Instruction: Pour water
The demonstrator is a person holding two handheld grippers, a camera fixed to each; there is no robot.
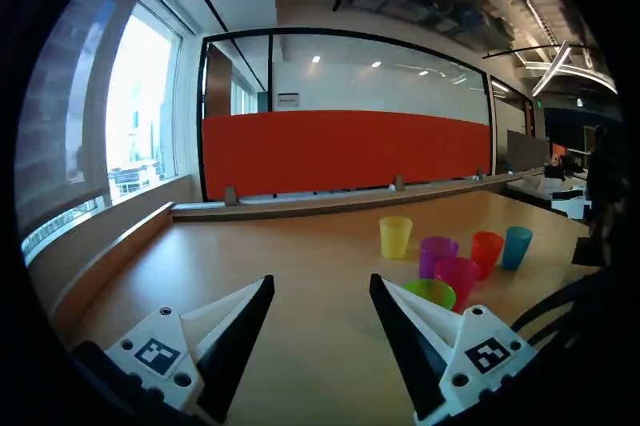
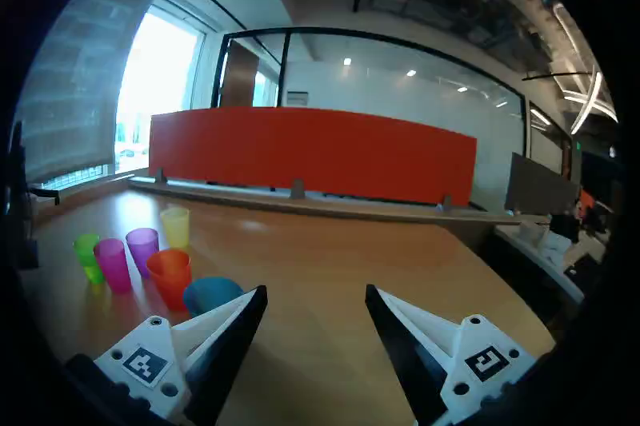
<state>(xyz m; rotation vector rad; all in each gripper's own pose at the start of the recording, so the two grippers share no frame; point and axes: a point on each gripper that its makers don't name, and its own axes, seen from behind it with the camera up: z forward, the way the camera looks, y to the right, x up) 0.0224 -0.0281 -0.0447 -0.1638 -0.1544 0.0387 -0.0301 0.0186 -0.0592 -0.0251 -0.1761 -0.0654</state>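
Note:
Several coloured plastic cups stand upright in a cluster on the wooden table (image 1: 320, 346). In the left gripper view they sit ahead and to the right: yellow cup (image 1: 395, 236), purple cup (image 1: 438, 255), magenta cup (image 1: 457, 278), green cup (image 1: 430, 292), orange cup (image 1: 486, 252), blue cup (image 1: 516, 246). My left gripper (image 1: 322, 292) is open above bare table, left of the green cup. In the right gripper view the cups are to the left: green cup (image 2: 86, 256), magenta cup (image 2: 112, 264), purple cup (image 2: 142, 249), yellow cup (image 2: 175, 226), orange cup (image 2: 170, 275), blue cup (image 2: 210, 295). My right gripper (image 2: 314, 298) is open, holding nothing.
A long red partition (image 1: 344, 150) with a low ledge runs along the table's far edge. Big windows (image 1: 140, 118) are on the left side. Desks and chairs (image 2: 560, 242) stand beyond the table's right edge.

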